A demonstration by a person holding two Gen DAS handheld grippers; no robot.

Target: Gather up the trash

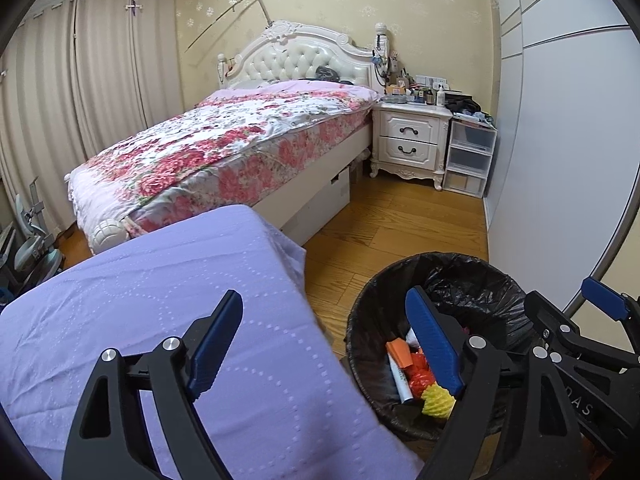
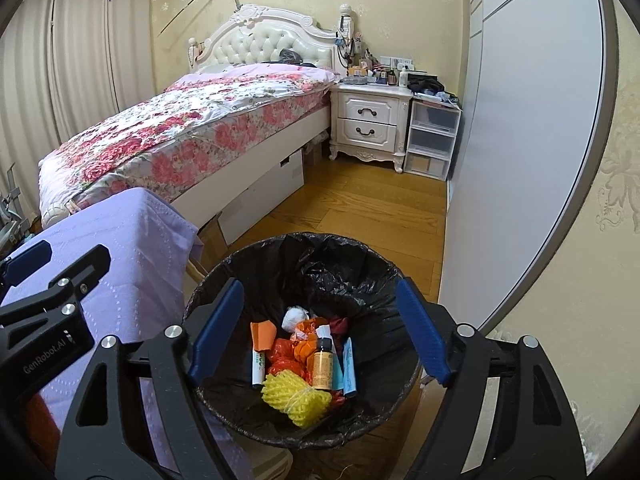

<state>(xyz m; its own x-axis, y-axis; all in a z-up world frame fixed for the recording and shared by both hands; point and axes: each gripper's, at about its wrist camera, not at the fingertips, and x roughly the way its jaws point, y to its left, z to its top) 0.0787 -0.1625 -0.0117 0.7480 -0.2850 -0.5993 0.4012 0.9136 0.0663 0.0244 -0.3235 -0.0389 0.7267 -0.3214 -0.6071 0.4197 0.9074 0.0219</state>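
Note:
A bin (image 2: 340, 268) lined with a black bag stands on the floor, and my right gripper (image 2: 320, 284) hangs over it, open, with nothing between its blue pads. In the bin lie a yellow foam net (image 2: 296, 400), an amber bottle (image 2: 323, 366), orange wrappers (image 2: 286, 354), a white paper ball (image 2: 295, 317) and some tubes. My left gripper (image 1: 324, 296) is open too and holds nothing. It straddles the corner of the purple cloth (image 1: 160, 300) and the left rim of the bin (image 1: 440, 258). The yellow foam net (image 1: 438, 400) shows there too.
The purple-covered table (image 2: 132, 240) stands just left of the bin. Beyond it are a bed with a floral cover (image 1: 224, 148), a white nightstand (image 1: 408, 140), plastic drawers (image 1: 468, 156) and a white wardrobe door (image 1: 560, 160) on the right. Wooden floor (image 1: 400, 220) runs between bed and wardrobe.

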